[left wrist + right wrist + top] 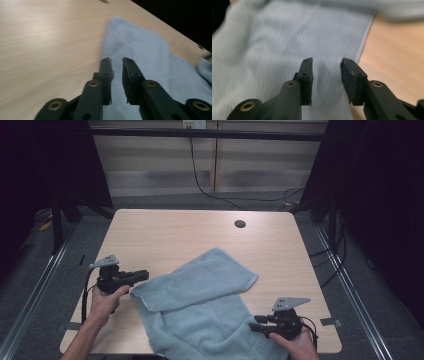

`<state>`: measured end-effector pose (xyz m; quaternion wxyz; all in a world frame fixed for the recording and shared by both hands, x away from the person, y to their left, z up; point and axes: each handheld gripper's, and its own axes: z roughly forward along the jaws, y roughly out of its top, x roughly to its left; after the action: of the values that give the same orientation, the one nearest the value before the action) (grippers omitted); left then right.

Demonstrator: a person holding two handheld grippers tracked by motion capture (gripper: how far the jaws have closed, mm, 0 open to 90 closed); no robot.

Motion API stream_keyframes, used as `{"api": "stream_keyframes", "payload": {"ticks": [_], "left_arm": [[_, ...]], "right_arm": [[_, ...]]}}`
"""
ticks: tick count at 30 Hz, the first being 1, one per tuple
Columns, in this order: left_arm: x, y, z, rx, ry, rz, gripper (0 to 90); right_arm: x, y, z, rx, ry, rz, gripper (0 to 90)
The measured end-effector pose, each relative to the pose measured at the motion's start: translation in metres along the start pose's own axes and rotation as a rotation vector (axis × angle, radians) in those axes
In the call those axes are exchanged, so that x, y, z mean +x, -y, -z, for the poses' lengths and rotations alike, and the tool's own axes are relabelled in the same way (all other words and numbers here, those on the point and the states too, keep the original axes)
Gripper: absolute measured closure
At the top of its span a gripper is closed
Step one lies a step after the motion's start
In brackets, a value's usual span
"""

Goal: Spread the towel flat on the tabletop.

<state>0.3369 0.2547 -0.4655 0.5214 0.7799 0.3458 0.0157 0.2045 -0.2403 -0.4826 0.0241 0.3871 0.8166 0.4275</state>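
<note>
A light blue towel (200,300) lies rumpled and partly folded over itself on the near half of the wooden table (170,230), with one end hanging over the front edge. At the towel's left corner a hand holds my left gripper (144,275). In the left gripper view its jaws (117,59) stand a narrow gap apart just above the towel (140,47), pinching nothing. My right gripper (252,322) is at the towel's near right edge. Its jaws (327,60) stand open over the towel (287,32), with bare cloth between them.
A dark round cable hole (240,224) sits in the far part of the tabletop. Black cables (200,180) run across the floor behind the table. Metal rails (350,285) flank both sides. Bare wood (397,50) lies right of the towel's edge.
</note>
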Motion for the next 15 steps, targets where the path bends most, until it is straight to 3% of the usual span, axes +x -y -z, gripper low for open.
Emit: {"api": "stream_keyframes", "payload": {"ticks": [1, 3, 4, 5, 6, 8, 9, 10, 12, 13, 15], "left_arm": [[-0.008, 0.002, -0.005, 0.029, 0.025, -0.032, 73.4], [-0.021, 0.008, -0.015, 0.075, 0.075, -0.055, 69.1], [-0.021, 0.008, -0.015, 0.075, 0.075, -0.055, 67.6], [-0.032, 0.013, -0.022, 0.121, 0.101, -0.098, 65.0], [-0.036, 0.016, -0.025, 0.14, 0.108, -0.101, 61.9], [-0.042, 0.023, -0.032, 0.186, 0.1, -0.128, 56.6], [-0.042, 0.023, -0.032, 0.186, 0.1, -0.128, 54.8], [-0.043, 0.027, -0.038, 0.224, 0.069, -0.155, 51.2], [-0.042, 0.03, -0.043, 0.237, 0.079, -0.14, 47.2], [-0.042, 0.03, -0.043, 0.237, 0.079, -0.14, 44.5], [-0.045, 0.032, -0.045, 0.251, 0.061, -0.171, 43.9]], "right_arm": [[-0.003, -0.006, 0.001, -0.032, 0.002, 0.0, 61.1], [-0.012, -0.021, -0.001, -0.067, 0.015, 0.017, 60.0], [-0.018, -0.029, -0.006, -0.076, 0.014, 0.022, 58.9], [-0.022, -0.037, -0.012, -0.073, 0.026, 0.041, 57.6], [-0.027, -0.045, -0.018, -0.073, 0.048, 0.063, 56.0], [-0.04, -0.059, -0.032, -0.09, 0.03, 0.063, 53.3], [-0.04, -0.059, -0.032, -0.09, 0.03, 0.063, 53.3], [-0.051, -0.07, -0.048, -0.082, 0.046, 0.079, 49.0], [-0.059, -0.075, -0.064, -0.068, 0.034, 0.068, 46.3], [-0.059, -0.075, -0.064, -0.068, 0.034, 0.068, 46.3], [-0.062, -0.075, -0.083, -0.012, 0.051, 0.097, 42.9]]}}
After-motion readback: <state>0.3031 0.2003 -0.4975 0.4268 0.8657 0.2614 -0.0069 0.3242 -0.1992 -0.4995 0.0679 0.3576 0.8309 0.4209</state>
